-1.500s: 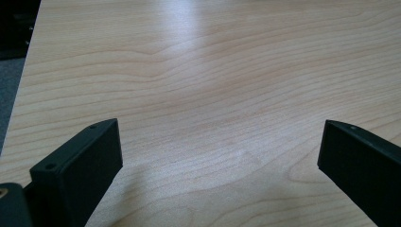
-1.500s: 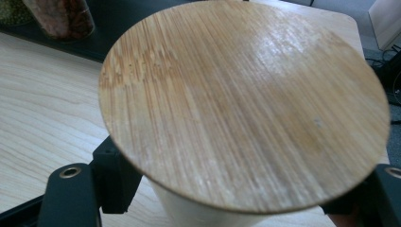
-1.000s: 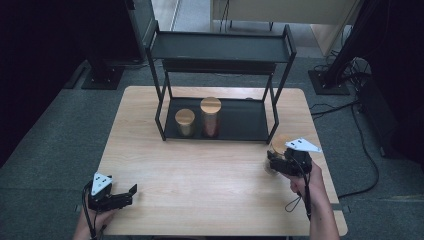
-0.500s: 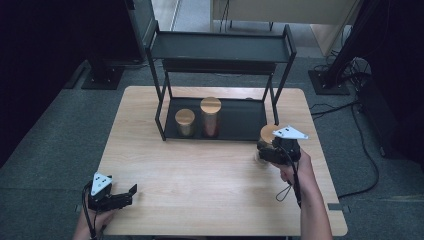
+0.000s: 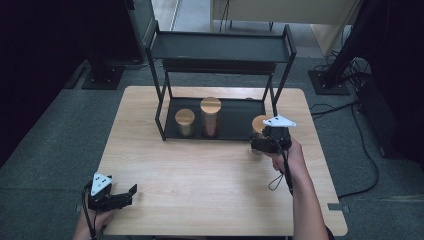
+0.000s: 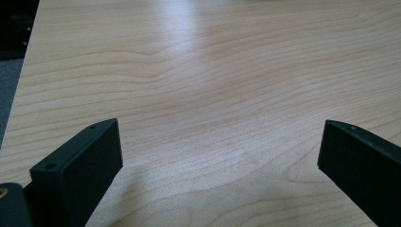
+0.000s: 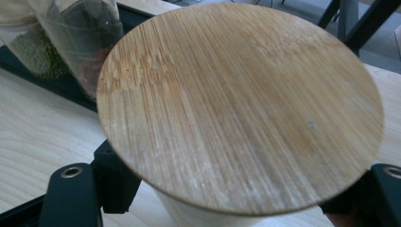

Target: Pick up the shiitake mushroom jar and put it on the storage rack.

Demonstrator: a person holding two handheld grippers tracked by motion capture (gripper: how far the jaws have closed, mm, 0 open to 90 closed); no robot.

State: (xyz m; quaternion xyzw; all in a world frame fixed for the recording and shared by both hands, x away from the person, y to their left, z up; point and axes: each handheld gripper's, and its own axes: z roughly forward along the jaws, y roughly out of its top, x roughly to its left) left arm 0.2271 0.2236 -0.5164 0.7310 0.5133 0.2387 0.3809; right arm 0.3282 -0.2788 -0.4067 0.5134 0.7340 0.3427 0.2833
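Clamping the bamboo-lidded jar (image 5: 258, 131) between the right gripper's (image 5: 261, 144) fingers (image 7: 71, 194) just below the lid, probably to keep it upright and clear of the tabletop (image 5: 210, 175) at the right front corner of the black rack (image 5: 220, 47). Heading, by the look of it, for the open spot on the rack's bottom tray, right of two other jars (image 5: 198, 117). Resting idle at the near left edge: left gripper (image 5: 120, 198), fingers (image 6: 78, 165) spread wide over bare wood, keeping out of the way.
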